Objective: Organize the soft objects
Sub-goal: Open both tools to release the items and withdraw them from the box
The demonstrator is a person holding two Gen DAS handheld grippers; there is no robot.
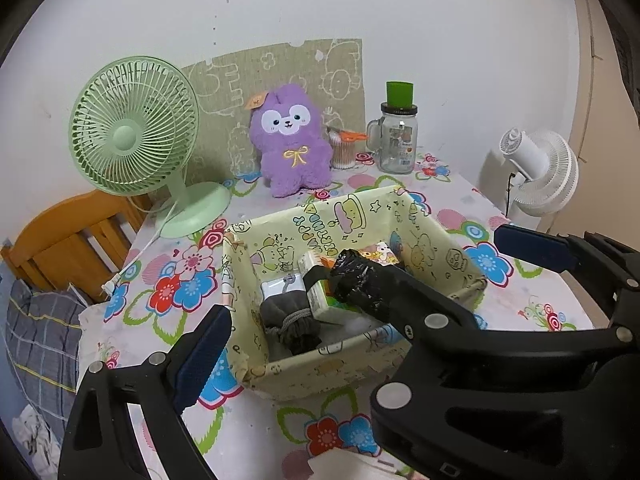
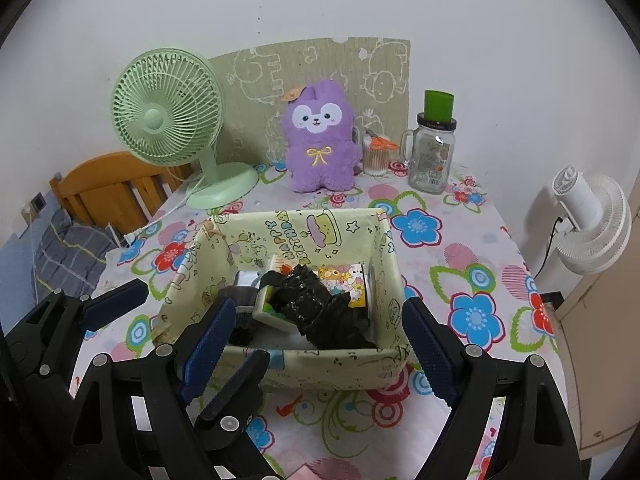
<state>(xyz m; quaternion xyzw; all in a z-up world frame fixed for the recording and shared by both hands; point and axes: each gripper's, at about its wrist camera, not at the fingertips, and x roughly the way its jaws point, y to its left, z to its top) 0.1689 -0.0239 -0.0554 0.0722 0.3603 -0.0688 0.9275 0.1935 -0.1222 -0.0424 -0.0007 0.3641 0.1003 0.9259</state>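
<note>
Basket sits mid-table on the floral cloth, already holding a crumpled black bag, a grey knit bundle and a tissue pack. Your right gripper is spread wide, nothing between the pads, straddling the near rim. Your left gripper also stands open and empty, one finger left of the basket, the other far over on the right. Purple plush is the soft item not yet in: it sits upright at the back by the wall, between the green fan and the cotton swab cup, glass jar just beyond.

Risks as I judge them: reach long for the plush and a finger likely clips the swab cup or jar, tipping them. Both grippers crowd the same rim, so they could knock together or drag the light basket. Black bag rides high, may spill if bumped
</note>
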